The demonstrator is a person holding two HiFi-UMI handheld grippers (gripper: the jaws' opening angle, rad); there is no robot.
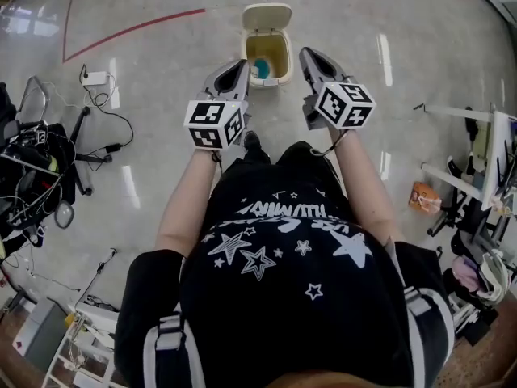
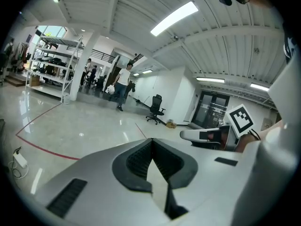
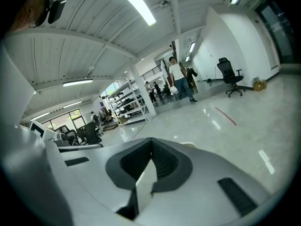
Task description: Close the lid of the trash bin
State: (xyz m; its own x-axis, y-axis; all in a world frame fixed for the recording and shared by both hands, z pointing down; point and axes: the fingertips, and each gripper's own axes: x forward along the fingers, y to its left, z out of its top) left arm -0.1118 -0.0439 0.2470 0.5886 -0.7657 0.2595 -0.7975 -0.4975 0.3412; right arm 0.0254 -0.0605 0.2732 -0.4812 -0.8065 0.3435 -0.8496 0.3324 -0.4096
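Standing open, trash bin (image 1: 287, 55) lid (image 1: 267, 16) hinged far side, tipped away.

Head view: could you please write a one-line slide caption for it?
Both shut, the left hand-held gripper and right hand-held gripper hover before a bin whose lid stands open.

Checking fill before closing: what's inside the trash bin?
The lid stands open. Inside the trash bin: one blue-green item, too small to identify. The front wall hides the bottom.

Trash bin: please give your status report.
Left gripper shut, empty. Right gripper shut, empty. Trash bin on floor, lid open. No obstacle seen.
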